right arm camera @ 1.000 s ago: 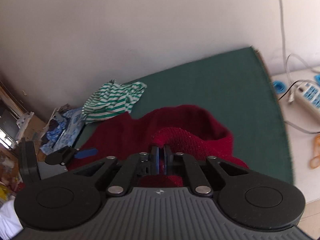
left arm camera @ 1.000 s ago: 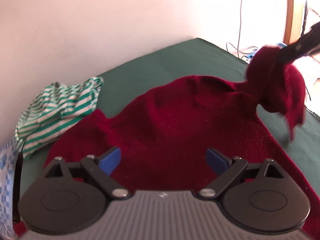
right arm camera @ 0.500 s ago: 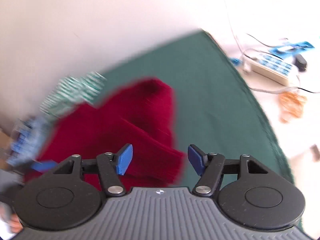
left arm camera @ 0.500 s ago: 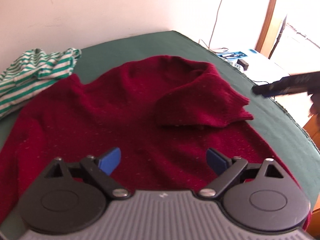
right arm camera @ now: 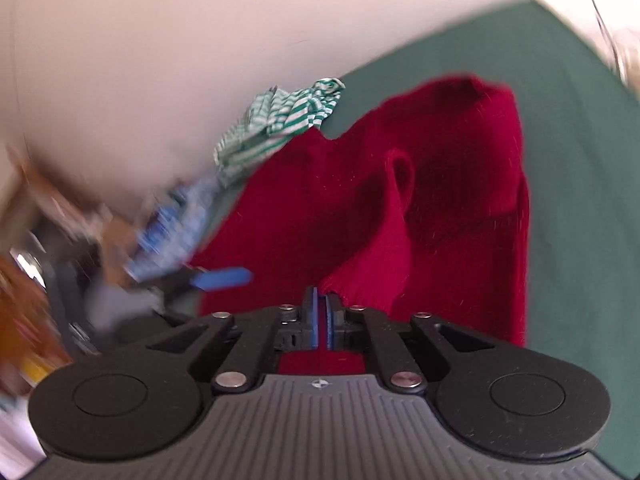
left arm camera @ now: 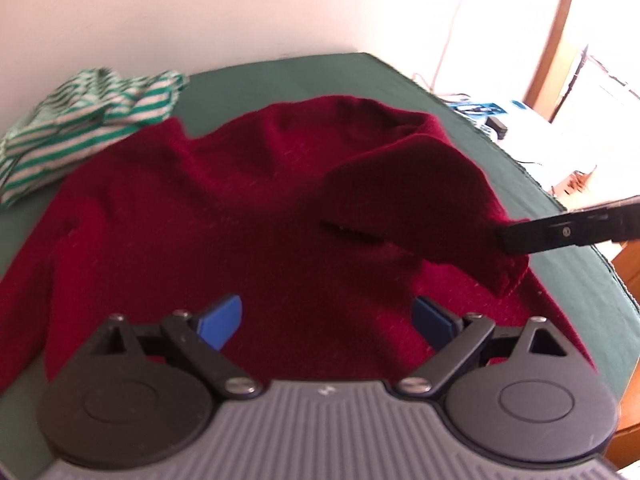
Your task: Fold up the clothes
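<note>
While the red sweater [left arm camera: 224,216] lies spread on the green table [left arm camera: 280,80], the right gripper [right arm camera: 320,304], its jaws just closed, pinches the sleeve cuff [right arm camera: 360,280] and lifts it. The left gripper [left arm camera: 326,320] hovers above the hem, jaws wide, holding nothing. A striped garment [left arm camera: 88,120] sits beside the sweater.

- A home room: plain pale wall [left arm camera: 200,8] across the top.
- Green-covered table [left arm camera: 280,80] strewn with clothes, striped garment [left arm camera: 88,120] upper left.
- Wooden door frame [left arm camera: 556,36] and power strip [left arm camera: 480,110] at right.
</note>
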The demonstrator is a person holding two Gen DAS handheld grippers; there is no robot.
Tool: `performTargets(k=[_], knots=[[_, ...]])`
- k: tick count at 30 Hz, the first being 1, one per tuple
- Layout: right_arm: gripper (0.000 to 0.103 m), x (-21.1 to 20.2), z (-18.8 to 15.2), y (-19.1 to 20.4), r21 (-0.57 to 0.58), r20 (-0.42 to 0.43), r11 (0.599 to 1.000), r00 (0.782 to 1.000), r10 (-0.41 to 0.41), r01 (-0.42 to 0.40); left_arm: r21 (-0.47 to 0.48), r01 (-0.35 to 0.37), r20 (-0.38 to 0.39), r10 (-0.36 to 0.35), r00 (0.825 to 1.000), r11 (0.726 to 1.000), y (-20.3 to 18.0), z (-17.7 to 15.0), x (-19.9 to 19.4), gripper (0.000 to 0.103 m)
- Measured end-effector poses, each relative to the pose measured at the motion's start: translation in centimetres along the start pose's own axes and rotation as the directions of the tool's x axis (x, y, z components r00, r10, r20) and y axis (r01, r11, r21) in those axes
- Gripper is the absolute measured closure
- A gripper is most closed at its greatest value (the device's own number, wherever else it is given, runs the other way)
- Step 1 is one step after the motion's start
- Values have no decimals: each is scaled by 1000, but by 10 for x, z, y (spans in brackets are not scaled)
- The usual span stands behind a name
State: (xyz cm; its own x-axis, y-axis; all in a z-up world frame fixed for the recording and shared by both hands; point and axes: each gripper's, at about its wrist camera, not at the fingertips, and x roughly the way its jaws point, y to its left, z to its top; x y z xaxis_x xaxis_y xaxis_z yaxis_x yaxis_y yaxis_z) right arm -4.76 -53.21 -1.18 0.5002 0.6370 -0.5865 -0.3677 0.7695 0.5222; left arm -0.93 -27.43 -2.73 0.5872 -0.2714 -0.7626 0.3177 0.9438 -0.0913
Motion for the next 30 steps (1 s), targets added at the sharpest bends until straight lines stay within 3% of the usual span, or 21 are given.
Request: performTargets(k=[1,2,3,4,6,7,9,12,14,17,18,19,20,24,27,30], knots=[[81,1,0,9,-62,0,998,1000,-29,29,-27,11,-1,-11,1000,1000,4,-3,-4,10],[55,1,2,7,-39,-25,999,999,31,-32,-54,22,-1,-23,1000,998,7,-6,-8,10],[44,1,3,4,-4,-49,995,994,101,-102,-66,44,2,-44,999,997,7,-8,-11,10],[42,1,4,-8,82,-62,976,977,206,-200,-46,40,12,-40,999,998,0,-9,-12,9],[50,-13,5,-22,137,15,978,987,159,-160,24,31,30,-32,999,999,-22,-9,-9,7],[49,-21,5,-28,159,53,979,991,121,-129,73,26,37,-29,999,997,-37,-8,-6,7],[49,-36,1,-38,141,116,988,990,-81,65,171,16,51,-25,998,985,-66,-6,2,7],[55,-48,-9,-58,156,116,950,950,-290,271,326,10,56,-30,998,945,-112,0,21,8],[55,-53,-17,-69,173,106,939,942,-317,297,418,0,55,-26,998,908,-138,6,37,7],[55,-60,-33,-73,204,121,928,933,-339,310,483,-45,69,14,998,875,-165,13,65,11],[55,-62,-37,-74,216,127,924,930,-346,315,497,-59,72,27,997,866,-169,12,73,21],[54,-65,-41,-76,234,138,919,925,-354,316,507,-74,69,46,997,859,-171,11,81,42],[54,-66,-42,-79,254,149,917,925,-350,307,502,-71,54,51,997,862,-170,11,89,52],[54,-72,-52,-84,273,181,920,924,-337,282,426,58,14,-70,997,903,-154,18,90,98],[54,-76,-54,-85,265,204,923,919,-338,280,358,66,30,-82,996,932,-139,24,74,100],[54,-75,-50,-88,255,211,934,928,-307,251,297,60,52,-79,996,953,-126,30,57,100]])
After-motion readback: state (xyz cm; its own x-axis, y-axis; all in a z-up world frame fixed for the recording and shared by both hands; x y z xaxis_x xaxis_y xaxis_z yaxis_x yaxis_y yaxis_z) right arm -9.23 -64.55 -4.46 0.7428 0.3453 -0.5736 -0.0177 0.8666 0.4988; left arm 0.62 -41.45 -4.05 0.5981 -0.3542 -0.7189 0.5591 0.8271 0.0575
